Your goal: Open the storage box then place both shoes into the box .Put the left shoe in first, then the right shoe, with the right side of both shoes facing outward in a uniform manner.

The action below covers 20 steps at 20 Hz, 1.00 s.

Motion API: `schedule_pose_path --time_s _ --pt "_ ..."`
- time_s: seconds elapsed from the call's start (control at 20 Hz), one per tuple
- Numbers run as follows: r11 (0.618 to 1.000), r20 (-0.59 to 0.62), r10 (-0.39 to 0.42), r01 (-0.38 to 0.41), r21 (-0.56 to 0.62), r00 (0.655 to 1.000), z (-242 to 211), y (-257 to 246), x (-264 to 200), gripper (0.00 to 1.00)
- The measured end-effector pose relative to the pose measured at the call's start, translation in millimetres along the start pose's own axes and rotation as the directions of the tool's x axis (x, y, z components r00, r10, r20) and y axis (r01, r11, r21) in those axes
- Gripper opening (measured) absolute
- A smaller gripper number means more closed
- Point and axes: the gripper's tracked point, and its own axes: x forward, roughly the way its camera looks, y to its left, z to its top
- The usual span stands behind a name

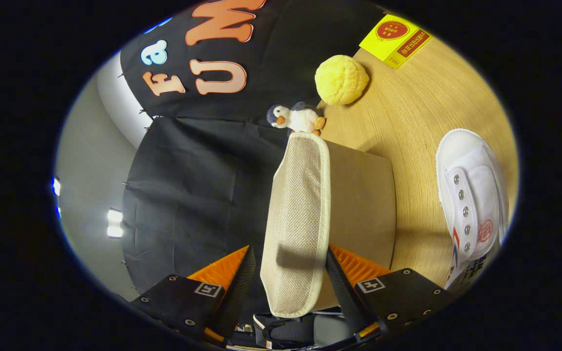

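The view is tilted on its side. The beige woven lid (298, 214) of the storage box stands lifted, edge-on between my fingers, and my gripper (289, 254) is shut on its rim. Behind the lid I see the tan box body (364, 195) on the wooden table (417, 107). One white canvas shoe (471, 195) with metal eyelets and a red stamp lies on the table beside the box, past my right finger. Its heel end is cut off from sight. The inside of the box is hidden by the lid.
A small penguin plush (296, 118) sits at the box's far corner. Beyond it lie a yellow spongy ball (341, 79) and a yellow card (395, 40). Black cloth wall hangs on the other side of the lid.
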Motion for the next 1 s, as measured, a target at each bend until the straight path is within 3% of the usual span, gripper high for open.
schedule_pose_path --time_s 0.15,0.3,0.5,0.75,1.0 --pt "1.000 0.039 0.007 -0.007 -0.004 0.999 10 13 -12 0.66" --pt "0.999 0.014 0.017 -0.016 -0.044 1.000 7 36 -14 0.38" --pt "0.990 0.012 0.010 -0.009 -0.140 1.000 9 75 -9 0.15" --pt "0.965 0.026 -0.012 0.018 -0.262 1.000 17 126 18 0.12" --pt "0.934 -0.016 0.018 -0.022 -0.358 1.000 0 187 72 0.13"
